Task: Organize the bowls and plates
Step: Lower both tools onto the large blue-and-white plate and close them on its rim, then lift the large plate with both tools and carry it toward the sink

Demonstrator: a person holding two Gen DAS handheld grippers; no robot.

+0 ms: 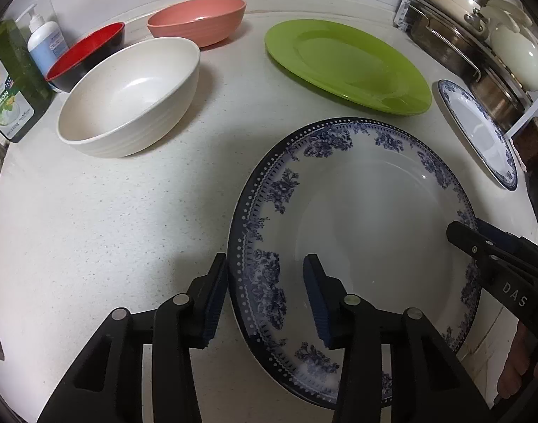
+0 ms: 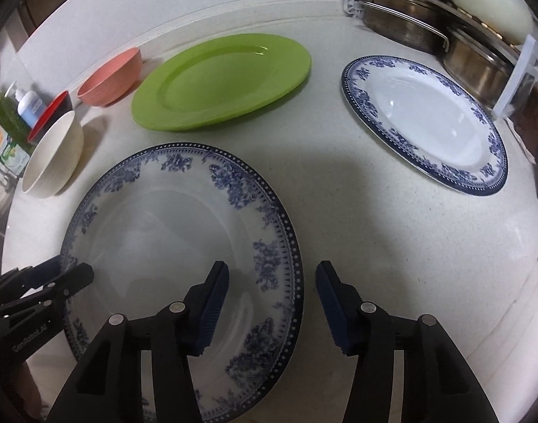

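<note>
Countertop (image 1: 110,211), pale speckled stone, carries everything. Dish rack (image 2: 427,24) with steel pans sits at the far right corner.

Near blue-patterned plate (image 1: 360,218) is the largest item in reach, lying flat at the front edge of the counter, directly under both grippers. Green plate (image 2: 219,81) lies flat behind it, near but apart. Second blue-patterned plate (image 2: 424,120) lies flat to the right, just in front of the rack, well apart from the near one.

Bowls cluster at far left: cream bowl (image 1: 128,95) closest, pink bowl (image 1: 198,19) behind it, red-and-black bowl (image 1: 89,53) beside the soap bottles (image 1: 22,70). None nested.

Left gripper (image 1: 265,296): jaws at a moderate gap, straddling the near plate's left rim, one finger outside on the counter side, one over the plate's well. No clamp on the rim yet that I can see.

Right gripper (image 2: 272,299): same moderate spread, straddling the right rim, one finger over the well, the other over bare counter.

Judgement: the rims run between each pair of fingers, on opposite sides. Both hands equally near; a two-sided pinch and lift looks ready. Likely stacking target is the matching plate to the right, so the right hand leads.
</note>
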